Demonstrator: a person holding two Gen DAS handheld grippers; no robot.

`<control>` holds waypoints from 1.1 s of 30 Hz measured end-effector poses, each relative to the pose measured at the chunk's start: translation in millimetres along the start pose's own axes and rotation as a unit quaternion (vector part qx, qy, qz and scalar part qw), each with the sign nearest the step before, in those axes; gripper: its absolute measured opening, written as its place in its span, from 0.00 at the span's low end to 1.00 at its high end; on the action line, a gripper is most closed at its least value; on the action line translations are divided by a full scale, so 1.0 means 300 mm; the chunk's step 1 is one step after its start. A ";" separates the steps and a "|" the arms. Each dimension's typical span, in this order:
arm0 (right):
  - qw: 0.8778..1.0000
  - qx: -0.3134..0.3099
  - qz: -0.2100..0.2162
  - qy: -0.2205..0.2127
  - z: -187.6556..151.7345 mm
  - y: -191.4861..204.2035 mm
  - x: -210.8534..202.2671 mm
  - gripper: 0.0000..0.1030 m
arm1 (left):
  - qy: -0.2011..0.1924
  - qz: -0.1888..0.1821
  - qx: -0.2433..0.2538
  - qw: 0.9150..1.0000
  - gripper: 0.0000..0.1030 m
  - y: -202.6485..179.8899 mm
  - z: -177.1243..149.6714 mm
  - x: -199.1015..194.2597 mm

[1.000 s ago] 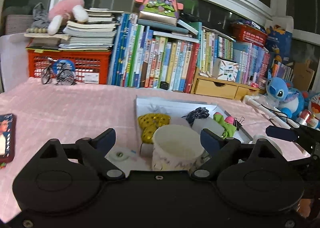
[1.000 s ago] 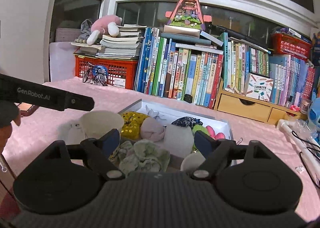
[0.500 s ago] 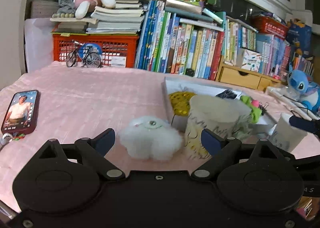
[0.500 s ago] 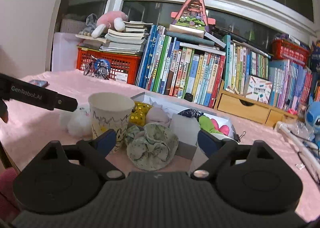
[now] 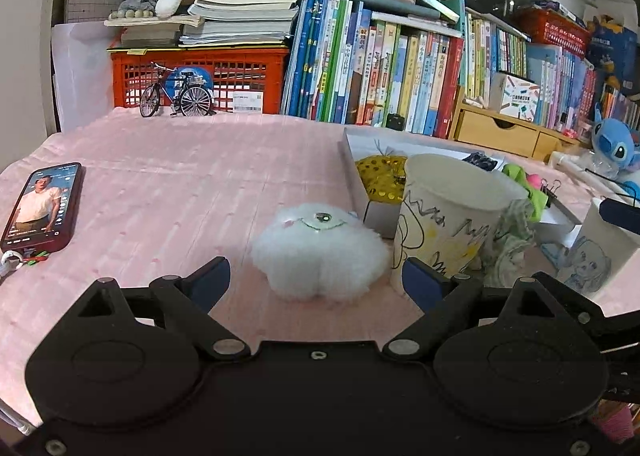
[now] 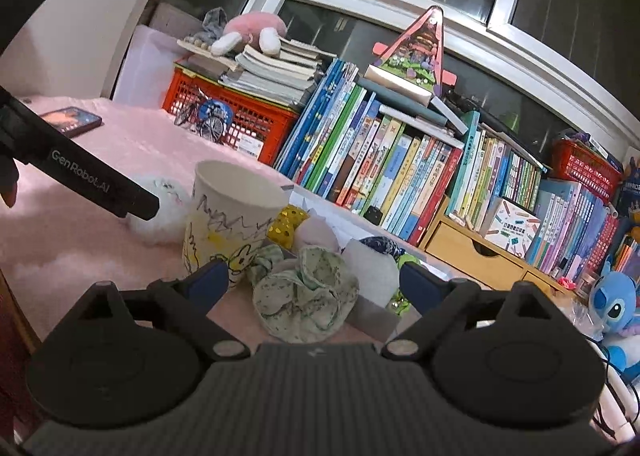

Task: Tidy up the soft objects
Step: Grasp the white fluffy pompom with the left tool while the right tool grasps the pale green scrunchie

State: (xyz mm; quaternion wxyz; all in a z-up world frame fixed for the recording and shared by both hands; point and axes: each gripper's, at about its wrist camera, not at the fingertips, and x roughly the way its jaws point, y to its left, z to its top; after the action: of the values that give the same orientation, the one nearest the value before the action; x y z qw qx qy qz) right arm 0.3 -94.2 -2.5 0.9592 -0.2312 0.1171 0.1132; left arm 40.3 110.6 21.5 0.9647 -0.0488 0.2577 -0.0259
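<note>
Left tool wide open, empty, framing white fluffy plush on pink tabletop beside scribbled paper cup. Right tool wide open, empty, framing green scrunchie against white box.

Both cameras sit low and close over the pink-clothed worktop, facing the row of upright colourful books. The right view is tilted. Both show the scribbled white paper cup at frame centre.
</note>
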 end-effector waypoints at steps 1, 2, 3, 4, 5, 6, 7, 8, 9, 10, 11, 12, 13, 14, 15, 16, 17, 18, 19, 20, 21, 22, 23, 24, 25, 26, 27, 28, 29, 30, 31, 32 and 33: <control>1.000 -0.003 -0.002 0.003 -0.001 0.001 0.007 0.94 | 0.000 0.000 0.001 1.000 0.90 -0.003 -0.001 0.006; 1.000 -0.006 -0.003 0.004 -0.002 0.002 0.013 0.94 | 0.000 -0.001 0.002 1.000 0.90 -0.003 -0.002 0.010; 1.000 -0.012 -0.005 0.005 -0.003 0.007 0.019 0.94 | 0.001 -0.001 0.002 1.000 0.90 -0.003 -0.002 0.015; 1.000 -0.019 -0.007 0.006 -0.004 0.013 0.025 0.94 | 0.001 -0.001 0.003 1.000 0.90 -0.004 -0.001 0.020; 1.000 -0.028 -0.009 0.007 -0.007 0.017 0.031 0.94 | 0.002 -0.002 0.006 1.000 0.90 -0.006 -0.001 0.027; 0.999 -0.037 -0.010 0.009 -0.008 0.023 0.038 0.94 | 0.003 -0.002 0.008 1.000 0.90 -0.006 0.000 0.034; 0.999 -0.047 -0.011 0.010 -0.010 0.030 0.046 0.94 | 0.005 0.000 0.012 1.000 0.90 -0.010 0.000 0.045; 0.998 -0.056 -0.013 0.012 -0.011 0.037 0.055 0.94 | 0.007 0.002 0.015 1.000 0.90 -0.012 0.000 0.053; 0.998 -0.063 -0.014 0.013 -0.011 0.044 0.062 0.94 | 0.009 0.004 0.017 1.000 0.90 -0.014 -0.001 0.061; 0.997 -0.073 -0.015 0.016 -0.012 0.051 0.071 0.93 | 0.010 0.004 0.019 1.000 0.90 -0.014 -0.001 0.068; 0.997 -0.079 -0.015 0.018 -0.012 0.055 0.078 0.93 | 0.012 0.003 0.020 1.000 0.90 -0.015 -0.001 0.075; 0.996 -0.083 -0.016 0.022 -0.012 0.060 0.085 0.93 | 0.013 0.003 0.020 1.000 0.90 -0.016 -0.002 0.081; 0.996 -0.087 -0.017 0.026 -0.012 0.063 0.093 0.93 | 0.014 0.003 0.020 1.000 0.90 -0.017 -0.001 0.087; 0.995 -0.089 -0.018 0.029 -0.011 0.067 0.101 0.93 | 0.014 0.003 0.020 1.000 0.90 -0.017 -0.001 0.093; 0.995 -0.091 -0.019 0.031 -0.010 0.070 0.106 0.92 | 0.014 0.002 0.021 1.000 0.90 -0.018 -0.001 0.096; 0.995 -0.095 -0.020 0.033 -0.011 0.074 0.112 0.92 | 0.015 0.002 0.022 1.000 0.90 -0.018 -0.001 0.101; 0.994 -0.097 -0.020 0.035 -0.012 0.079 0.117 0.91 | 0.015 0.002 0.022 1.000 0.90 -0.017 -0.001 0.105; 0.994 -0.097 -0.021 0.037 -0.012 0.083 0.120 0.91 | 0.015 0.003 0.023 1.000 0.90 -0.015 0.000 0.108; 0.994 -0.097 -0.022 0.039 -0.015 0.089 0.125 0.91 | 0.016 0.004 0.023 1.000 0.90 -0.015 0.000 0.114; 0.994 -0.098 -0.022 0.040 -0.017 0.092 0.130 0.91 | 0.017 0.005 0.022 1.000 0.90 -0.013 -0.001 0.117; 0.994 -0.099 -0.021 0.041 -0.019 0.096 0.134 0.90 | 0.018 0.007 0.021 1.000 0.90 -0.011 -0.002 0.122; 0.994 -0.100 -0.021 0.043 -0.020 0.098 0.139 0.90 | 0.019 0.008 0.019 1.000 0.90 -0.008 -0.002 0.125; 0.994 -0.100 -0.019 0.045 -0.021 0.101 0.143 0.90 | 0.021 0.008 0.018 1.000 0.90 -0.005 -0.003 0.128; 0.994 -0.100 -0.018 0.046 -0.022 0.104 0.147 0.90 | 0.022 0.008 0.016 1.000 0.90 -0.002 -0.003 0.132; 0.994 -0.100 -0.018 0.048 -0.021 0.107 0.152 0.90 | 0.022 0.007 0.015 1.000 0.90 0.000 -0.004 0.136; 0.993 -0.101 -0.018 0.051 -0.021 0.108 0.159 0.90 | 0.023 0.007 0.014 1.000 0.90 0.003 -0.005 0.138; 0.993 -0.102 -0.019 0.053 -0.020 0.109 0.165 0.90 | 0.023 0.007 0.014 1.000 0.90 0.004 -0.005 0.140; 0.993 -0.102 -0.020 0.056 -0.020 0.109 0.171 0.90 | 0.024 0.006 0.013 1.000 0.90 0.005 -0.006 0.143; 0.993 -0.101 -0.021 0.058 -0.020 0.109 0.178 0.90 | 0.024 0.005 0.013 1.000 0.90 0.007 -0.006 0.146; 0.993 -0.100 -0.021 0.061 -0.019 0.108 0.184 0.90 | 0.024 0.005 0.012 1.000 0.90 0.006 -0.006 0.147; 0.993 -0.099 -0.021 0.063 -0.019 0.107 0.189 0.90 | 0.024 0.004 0.012 1.000 0.90 0.006 -0.007 0.150; 0.993 -0.098 -0.021 0.066 -0.020 0.106 0.196 0.90 | 0.025 0.003 0.011 1.000 0.90 0.006 -0.008 0.152; 0.993 -0.098 -0.020 0.069 -0.020 0.107 0.199 0.89 | 0.025 0.003 0.011 1.000 0.90 0.006 -0.009 0.155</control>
State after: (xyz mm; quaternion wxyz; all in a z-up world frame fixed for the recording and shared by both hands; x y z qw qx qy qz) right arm 47.2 -59.5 -37.7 0.9236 -0.3337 0.1666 0.0886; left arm 79.3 108.7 -3.8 0.9584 -0.0366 0.2816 -0.0275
